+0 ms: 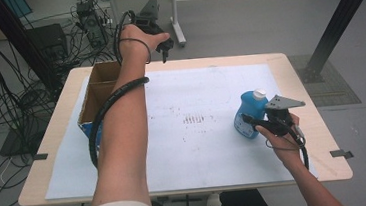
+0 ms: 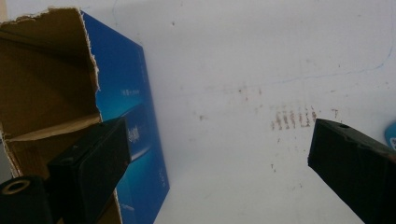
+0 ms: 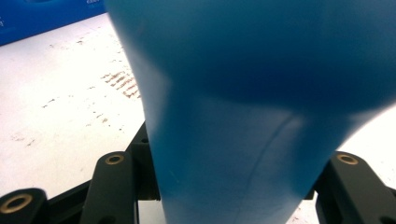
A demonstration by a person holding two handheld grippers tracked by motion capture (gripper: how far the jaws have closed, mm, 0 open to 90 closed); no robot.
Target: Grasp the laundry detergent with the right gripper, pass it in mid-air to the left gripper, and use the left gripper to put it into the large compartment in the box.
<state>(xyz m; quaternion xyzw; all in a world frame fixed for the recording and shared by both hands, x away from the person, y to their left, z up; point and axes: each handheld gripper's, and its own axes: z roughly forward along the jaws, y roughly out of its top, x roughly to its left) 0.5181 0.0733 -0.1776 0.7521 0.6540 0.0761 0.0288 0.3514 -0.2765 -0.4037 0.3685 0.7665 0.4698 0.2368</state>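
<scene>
A blue bottle with a white cap is at the right of the white sheet. My right gripper is shut on its body from the near right side. In the right gripper view the bottle bulges up between the two black jaws. My left gripper is held high over the table's far edge, just right of the open cardboard box. In the left gripper view its jaws stand wide apart with nothing between them, so the left gripper is open above the box's blue side.
A white sheet covers most of the wooden table, with brown smudges at its middle. The box has a cardboard divider inside. Cables and equipment lie on the floor at the left; a black post stands at the far right.
</scene>
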